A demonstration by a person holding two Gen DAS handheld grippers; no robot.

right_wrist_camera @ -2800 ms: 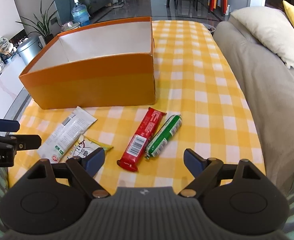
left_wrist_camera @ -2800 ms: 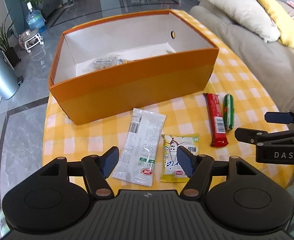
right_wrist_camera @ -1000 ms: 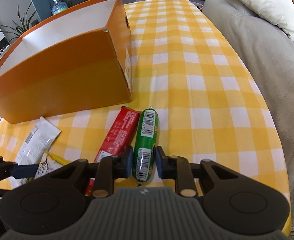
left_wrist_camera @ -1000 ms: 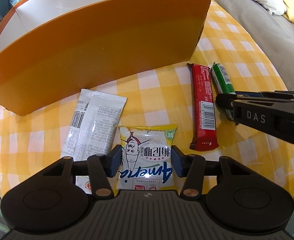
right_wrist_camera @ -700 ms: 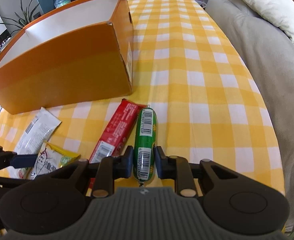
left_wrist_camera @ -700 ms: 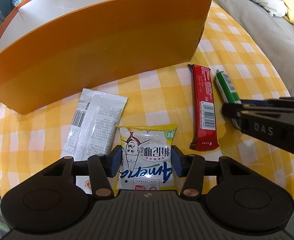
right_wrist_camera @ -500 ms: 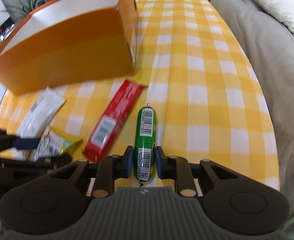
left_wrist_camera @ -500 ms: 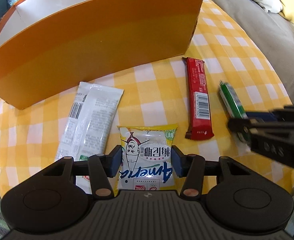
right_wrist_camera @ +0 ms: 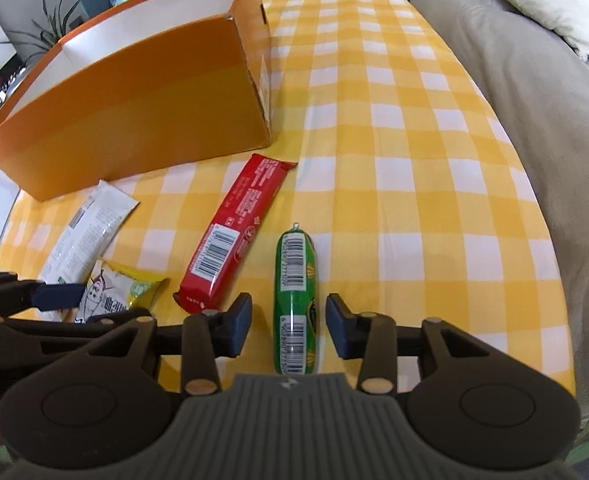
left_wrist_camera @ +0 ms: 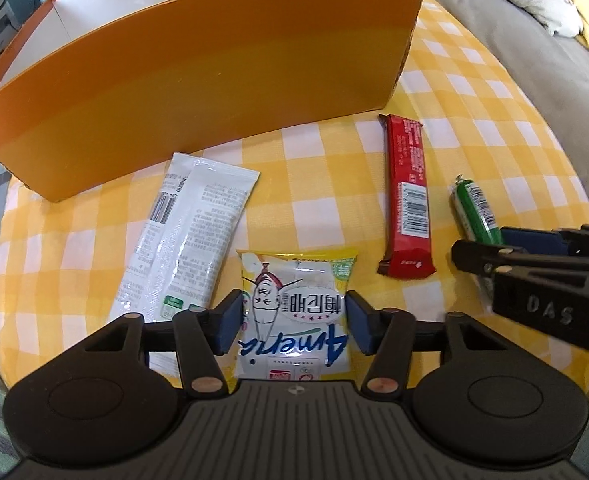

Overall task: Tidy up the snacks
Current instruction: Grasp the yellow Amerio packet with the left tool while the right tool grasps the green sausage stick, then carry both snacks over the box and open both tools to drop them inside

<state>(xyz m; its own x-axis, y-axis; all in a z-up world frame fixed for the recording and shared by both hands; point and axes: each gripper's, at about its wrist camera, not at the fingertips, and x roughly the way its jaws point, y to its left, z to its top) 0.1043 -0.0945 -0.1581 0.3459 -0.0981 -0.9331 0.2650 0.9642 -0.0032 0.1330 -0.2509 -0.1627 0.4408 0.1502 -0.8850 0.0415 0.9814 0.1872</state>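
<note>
From the left wrist camera, the left hand-held gripper [left_wrist_camera: 292, 322] has its blue pads pressed against both edges of a small yellow-and-white foil snack packet [left_wrist_camera: 296, 312], so it grips that packet, which lies low over the yellow-and-white checked tabletop [left_wrist_camera: 314, 168]; whether the packet is lifted clear I cannot tell. Just to its left lies a long white plastic sachet with printed text [left_wrist_camera: 190, 232], one corner near the open orange cardboard box with a white inside [left_wrist_camera: 198, 76]. To the right lies a red wrapped bar with a barcode [left_wrist_camera: 408, 196], and beyond it a green sausage-shaped stick [left_wrist_camera: 476, 212] runs under the tip of the right hand-held gripper [left_wrist_camera: 482, 246].

From the right wrist camera, that gripper straddles the green stick [right_wrist_camera: 294, 296], but its jaws stand apart with a clear gap on each side, so it holds nothing. The stick rests flat on the cloth beside the red bar [right_wrist_camera: 234, 232], and the box [right_wrist_camera: 134, 108] stands further off to the left.

The step in hand looks like picking up snacks for the box. Next, the left side likely needs to rise over the near box wall and release inside, while the right must close squarely on the stick, which may roll.
</note>
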